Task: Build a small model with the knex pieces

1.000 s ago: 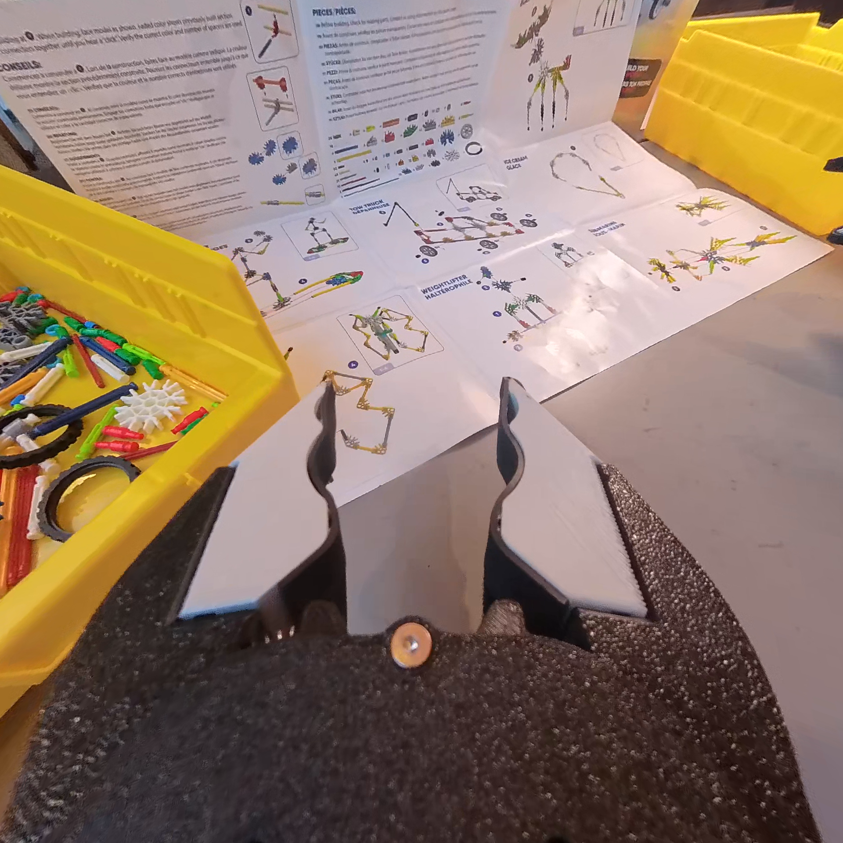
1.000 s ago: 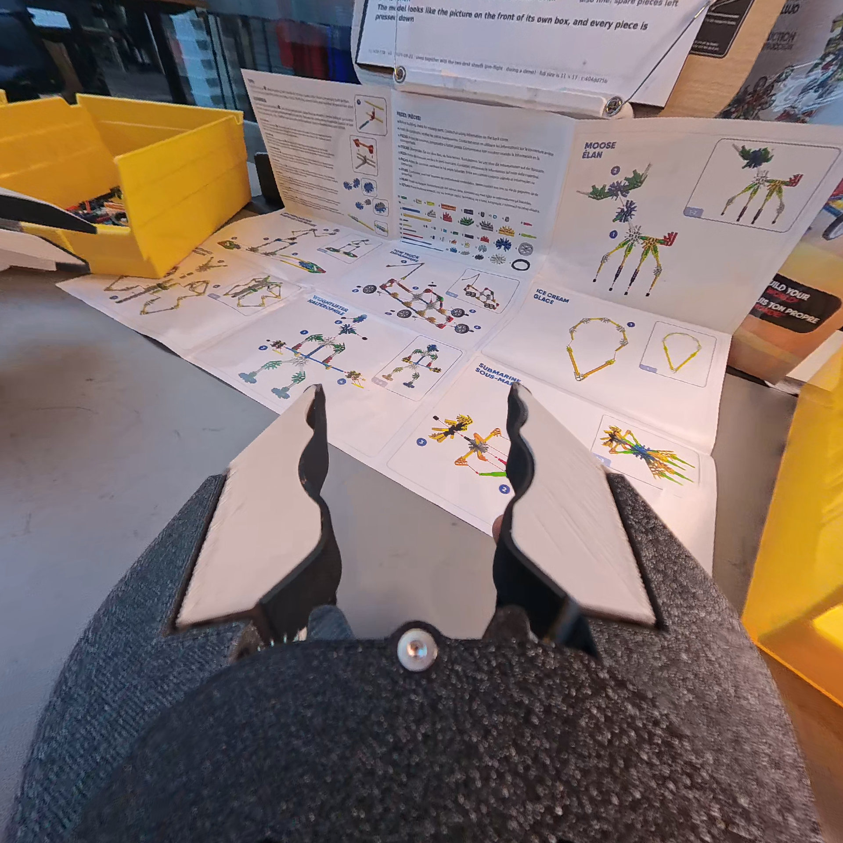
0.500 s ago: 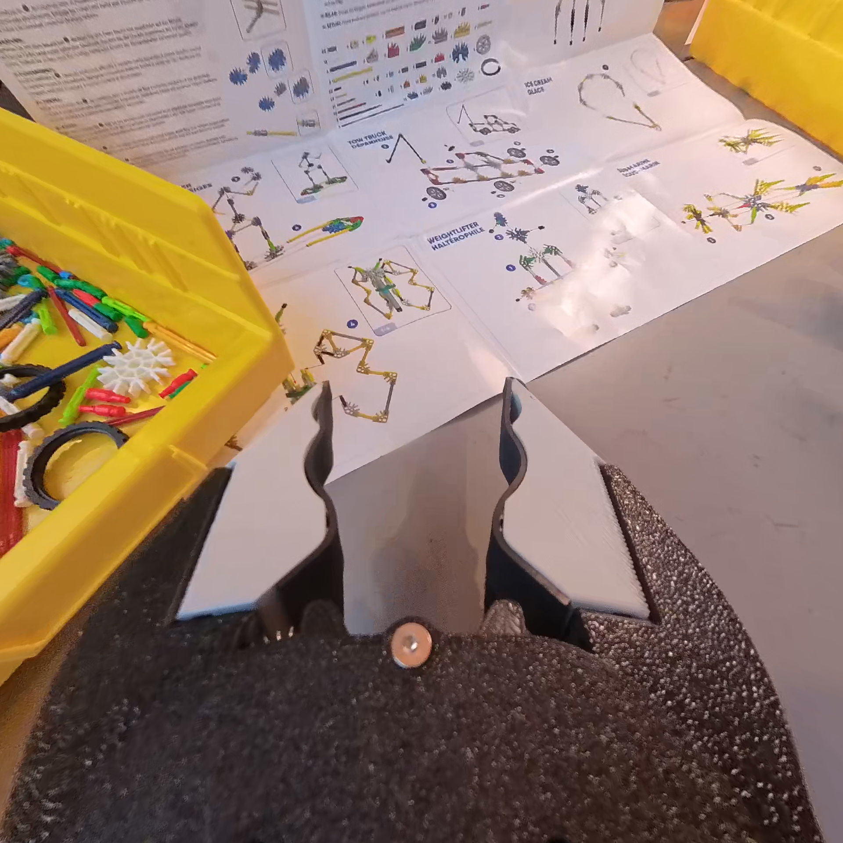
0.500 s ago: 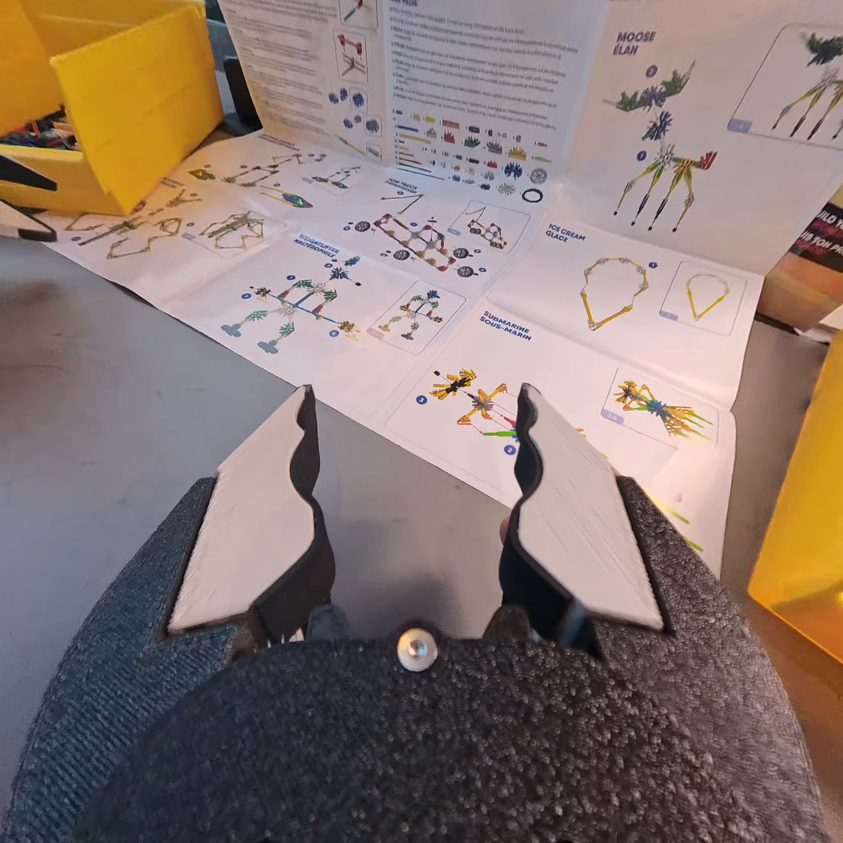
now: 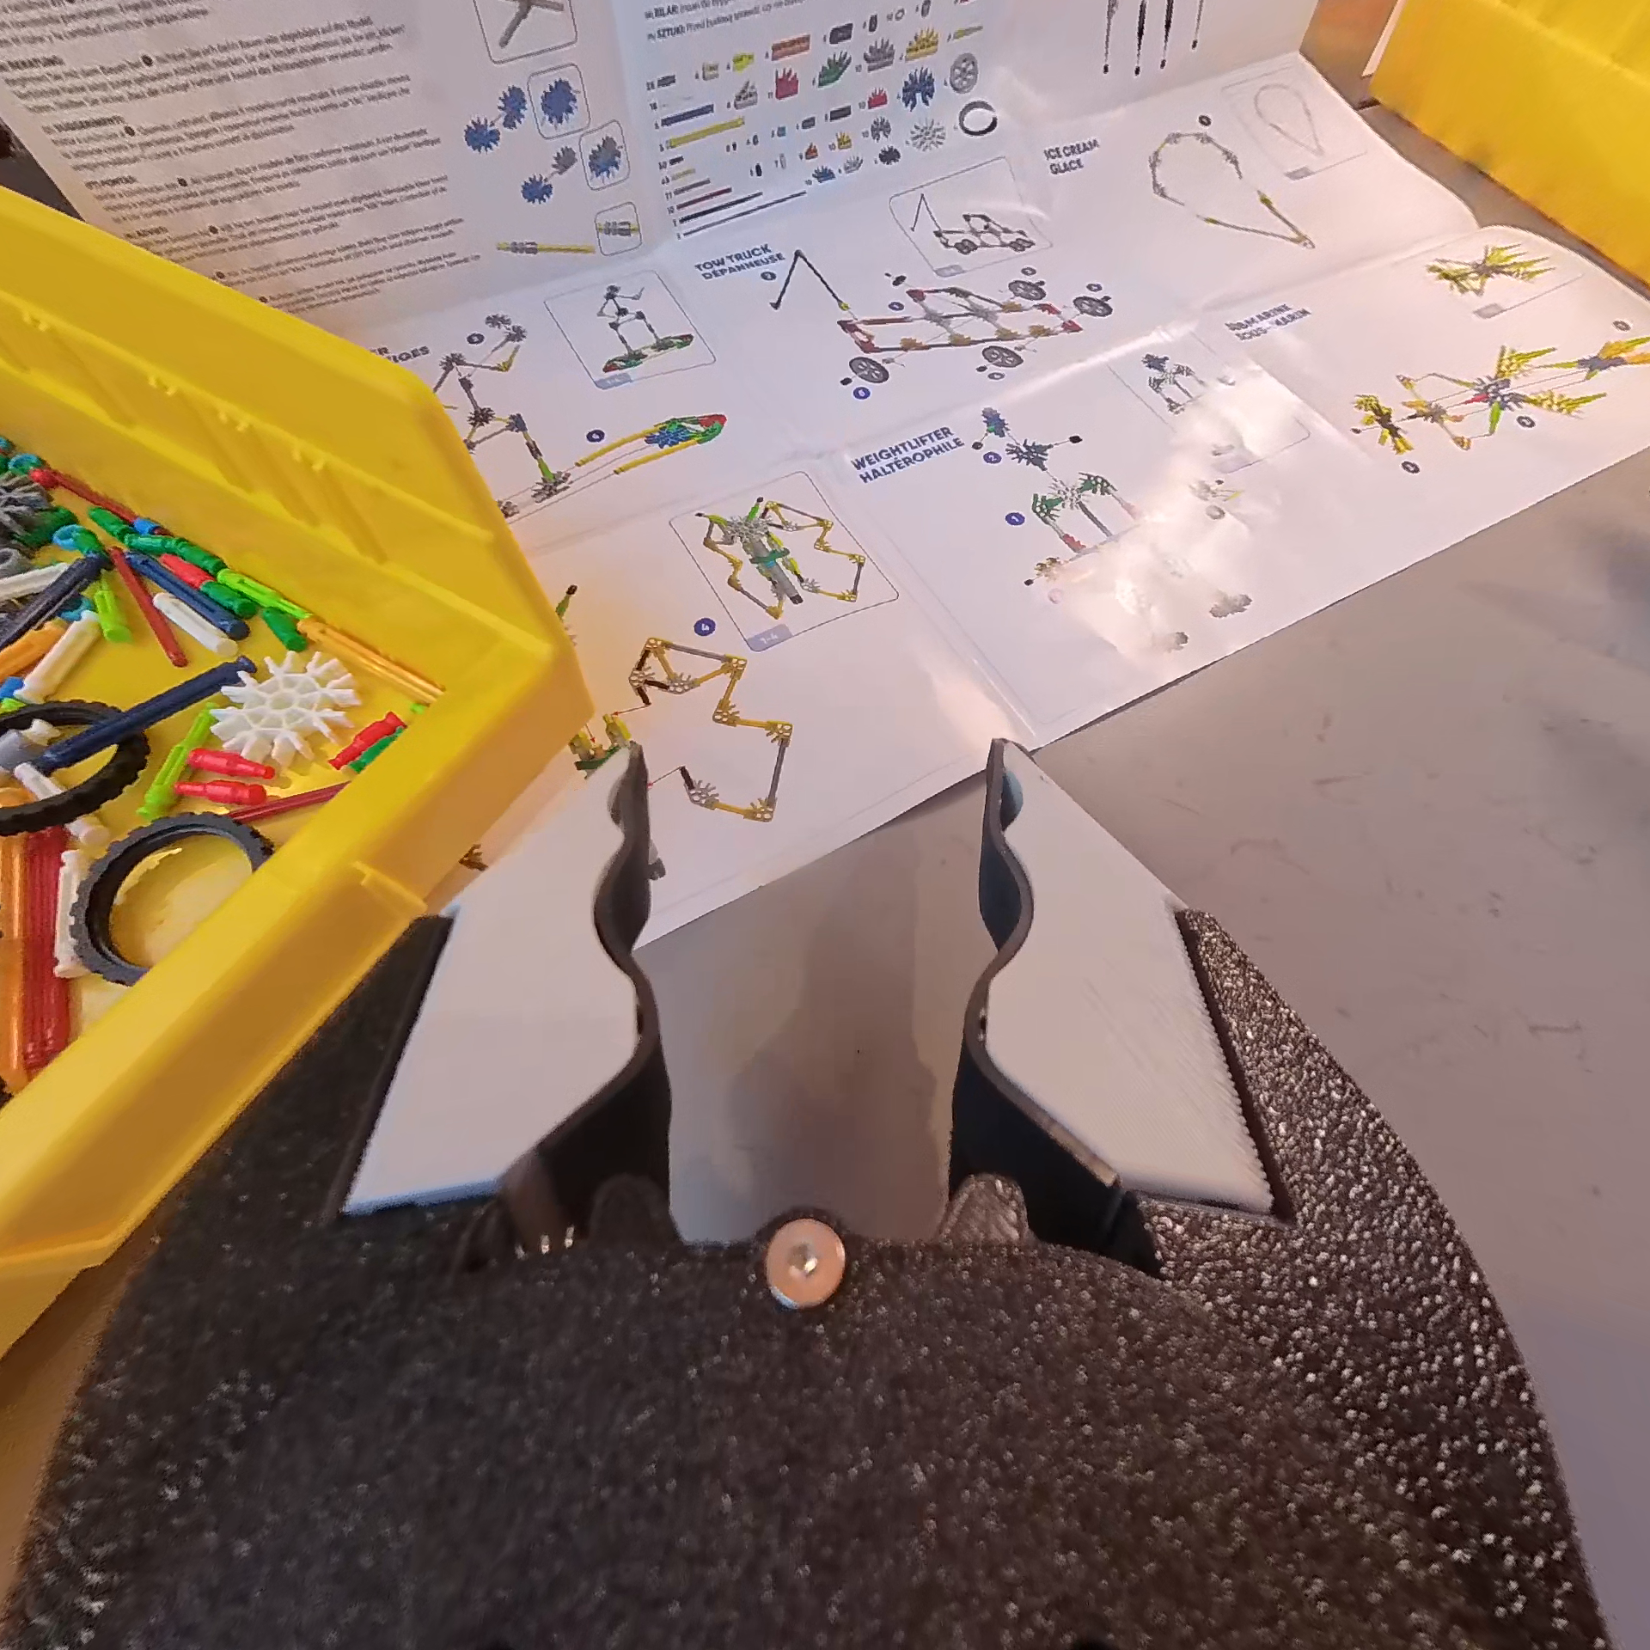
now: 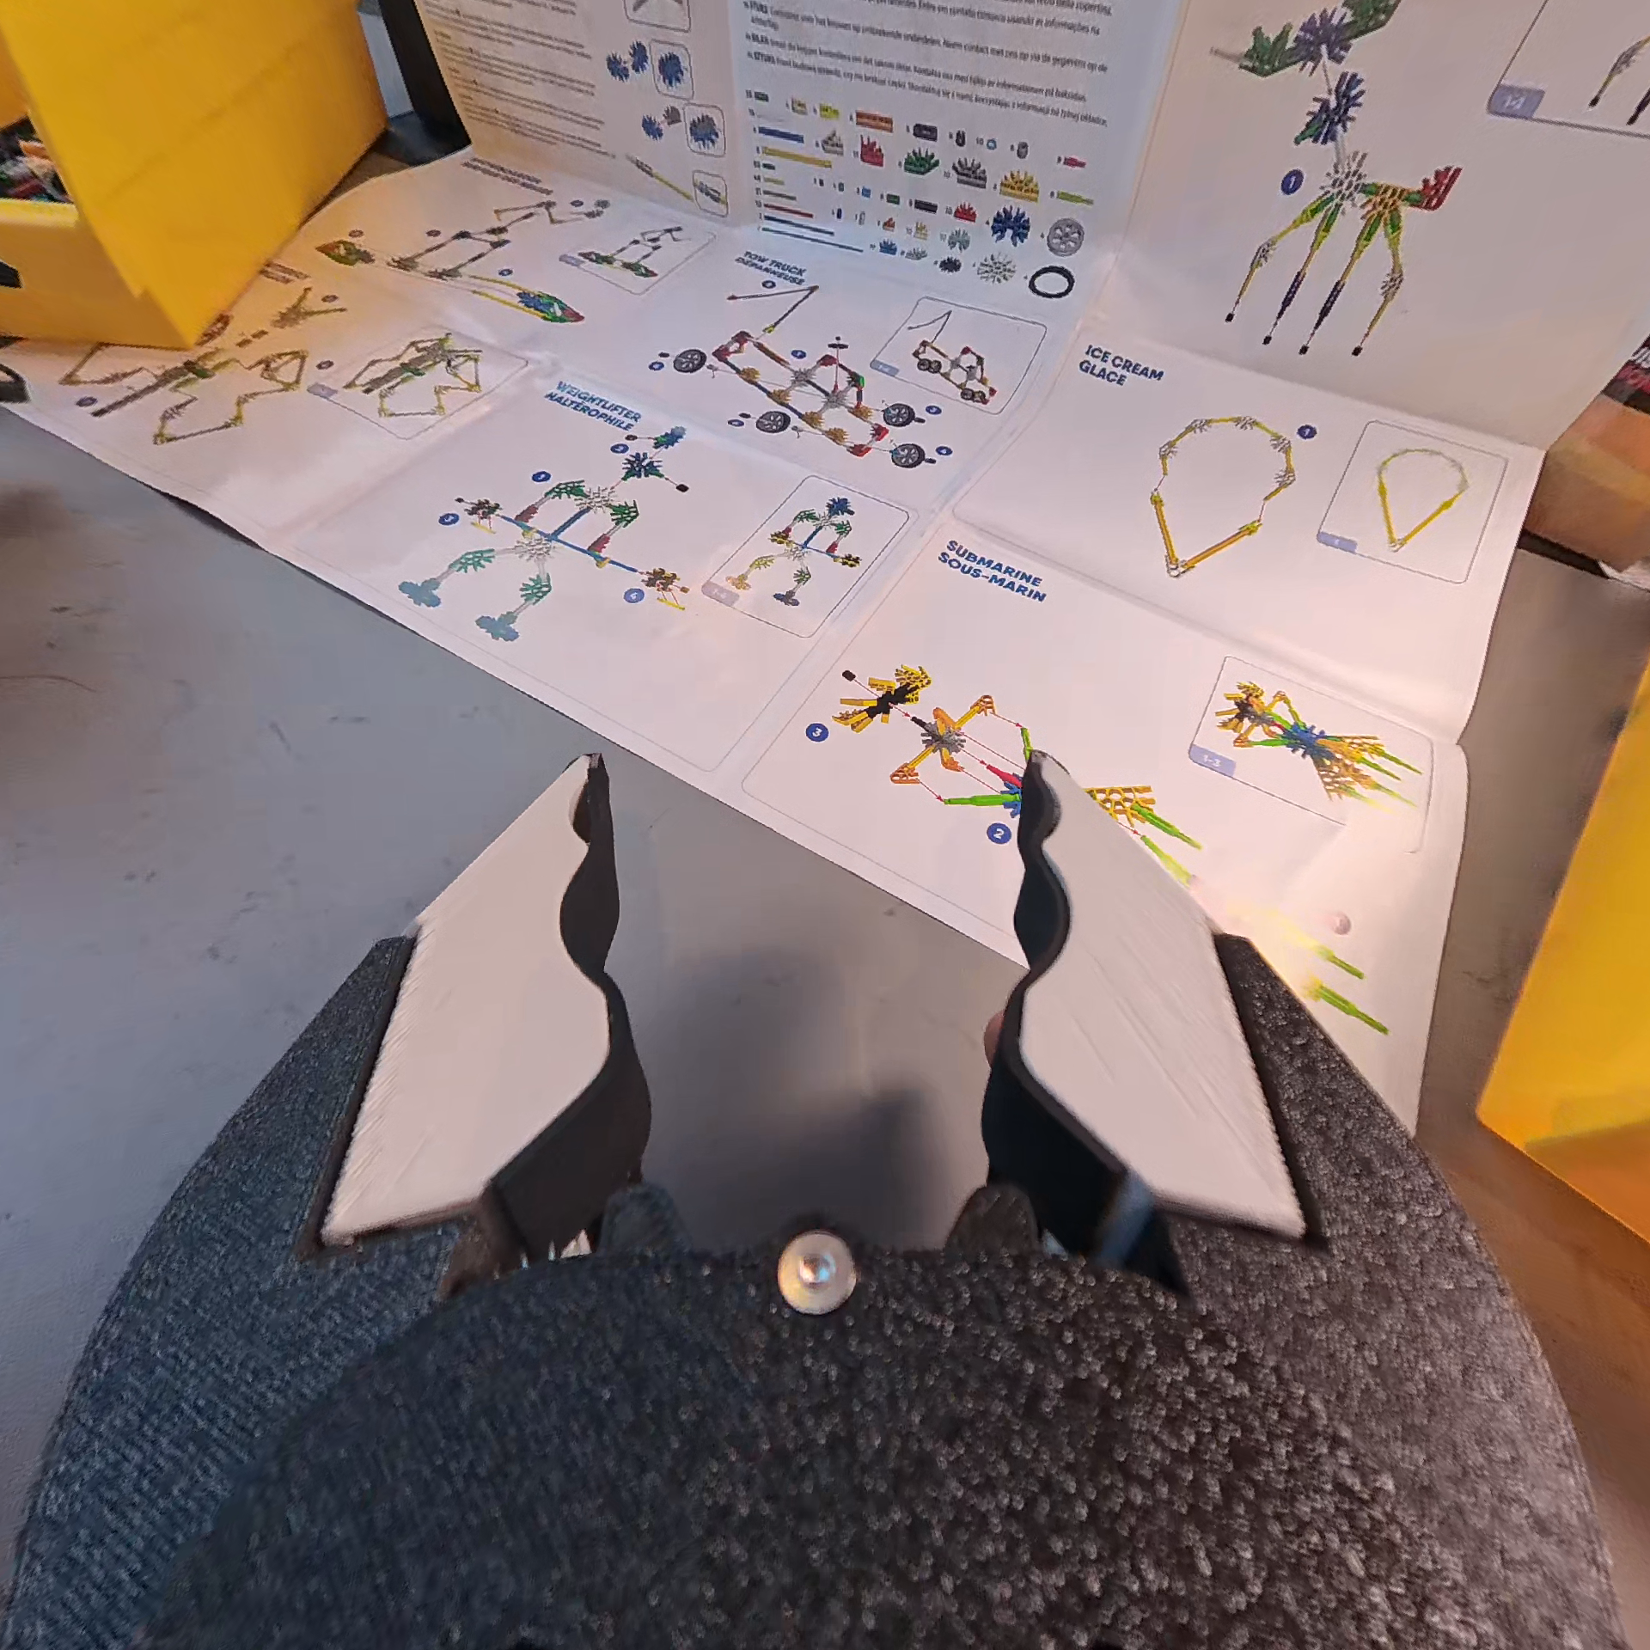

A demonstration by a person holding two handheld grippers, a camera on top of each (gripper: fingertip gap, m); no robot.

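Observation:
My left gripper (image 5: 814,759) is open and empty, low over the near edge of a white fold-out instruction sheet (image 5: 937,554) on the grey table. Just to its left stands a yellow bin (image 5: 268,420) holding several coloured rods, a white snowflake connector (image 5: 287,707) and black tyre rings (image 5: 170,870). My right gripper (image 6: 808,768) is open and empty above the same sheet (image 6: 804,536), its right finger over a printed model picture. The yellow bin (image 6: 187,152) shows at the far left of the right wrist view.
A second yellow bin (image 5: 1518,116) stands at the back right of the left wrist view, and shows at the right edge of the right wrist view (image 6: 1580,982). The sheet's back half is propped upright. A cardboard box edge (image 6: 1598,464) sits behind it. Grey table (image 6: 223,759) lies before the sheet.
Both grippers have moved forward and down toward the sheet, so it looks larger. The left one has come closer to the bin. Both stayed open.

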